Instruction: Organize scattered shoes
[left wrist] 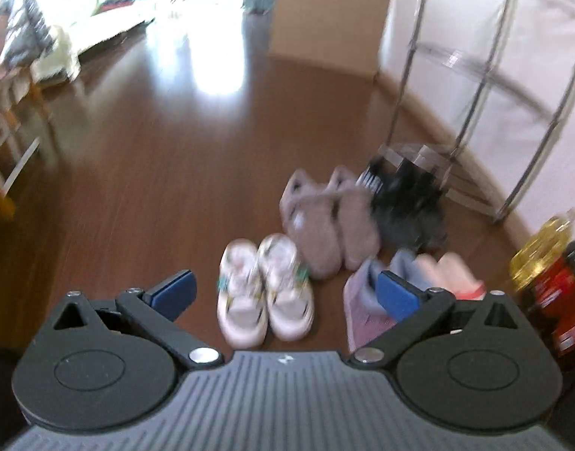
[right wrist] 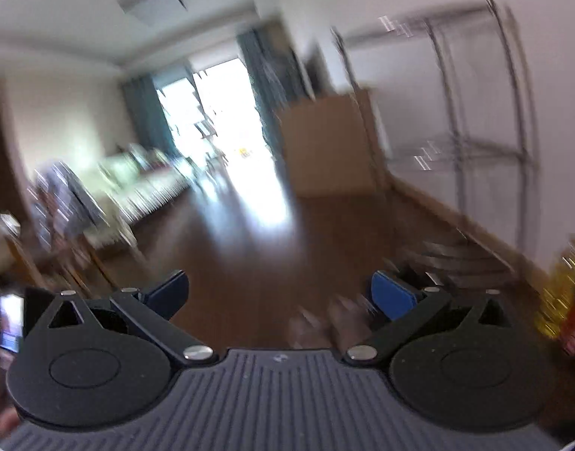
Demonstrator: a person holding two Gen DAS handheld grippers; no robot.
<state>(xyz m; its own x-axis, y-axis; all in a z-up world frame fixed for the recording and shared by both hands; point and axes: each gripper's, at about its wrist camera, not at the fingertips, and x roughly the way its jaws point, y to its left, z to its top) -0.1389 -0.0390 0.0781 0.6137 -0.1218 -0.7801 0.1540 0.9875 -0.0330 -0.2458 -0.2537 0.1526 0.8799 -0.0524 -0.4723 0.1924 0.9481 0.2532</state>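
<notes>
In the left wrist view a pair of white sandals (left wrist: 265,291) lies side by side on the brown floor, between the wide-spread blue pads of my left gripper (left wrist: 285,293), which is open and holds nothing. Beyond them sits a beige pair of slippers (left wrist: 327,221), then a black pair (left wrist: 407,203) by the rack. A pink and blue-grey pair (left wrist: 430,270) lies partly behind the right pad. My right gripper (right wrist: 280,295) is open and empty, pointing across the room; the blurred beige slippers (right wrist: 325,321) show low between its fingers.
A metal wire rack (left wrist: 486,86) stands against the white wall on the right. Bottles of oil and sauce (left wrist: 550,274) stand at the right edge. A cardboard box (left wrist: 329,18) is at the back; a chair and bedding (left wrist: 28,37) on the left.
</notes>
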